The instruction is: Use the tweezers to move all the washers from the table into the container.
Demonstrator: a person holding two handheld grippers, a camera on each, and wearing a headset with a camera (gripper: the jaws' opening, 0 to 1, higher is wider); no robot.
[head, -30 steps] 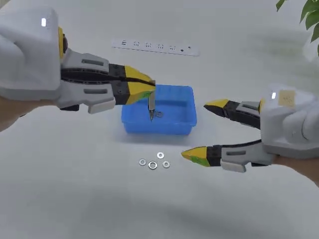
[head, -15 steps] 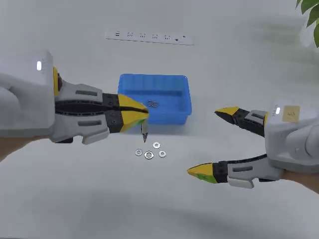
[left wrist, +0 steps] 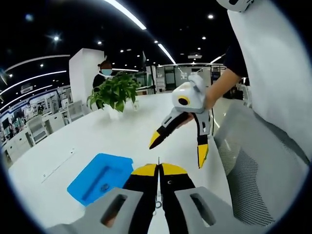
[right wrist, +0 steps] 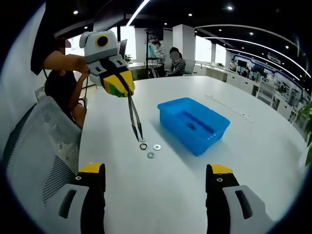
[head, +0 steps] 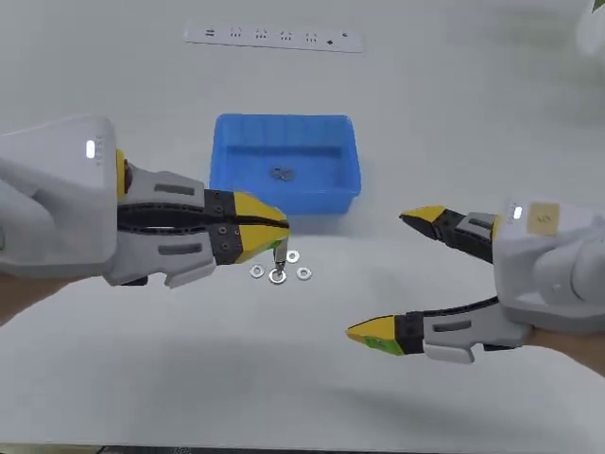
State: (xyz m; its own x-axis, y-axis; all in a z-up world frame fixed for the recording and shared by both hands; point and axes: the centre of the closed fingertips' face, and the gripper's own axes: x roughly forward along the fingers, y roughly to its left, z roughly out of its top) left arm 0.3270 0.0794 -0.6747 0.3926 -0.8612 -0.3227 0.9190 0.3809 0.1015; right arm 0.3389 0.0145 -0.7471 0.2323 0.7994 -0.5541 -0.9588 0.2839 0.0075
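Several small metal washers (head: 277,275) lie on the white table just in front of the blue container (head: 232,180), which holds a couple of washers (head: 280,173). My left gripper (head: 282,227) is shut on slim metal tweezers (head: 280,253) that point down, their tips at the washer group. In the right gripper view the tweezers (right wrist: 134,117) hang from the left gripper (right wrist: 122,87) over the washers (right wrist: 144,146), beside the container (right wrist: 214,134). My right gripper (head: 388,274) stands open to the right, holding nothing.
A white power strip (head: 274,38) lies beyond the container. A potted plant (left wrist: 114,92) stands farther along the table. A mesh chair (right wrist: 39,141) sits by the table edge. People are in the room behind.
The left gripper has carried the tweezers from over the container down to the washers on the table. The head camera has tilted, shifting the whole scene. The right gripper stays open.
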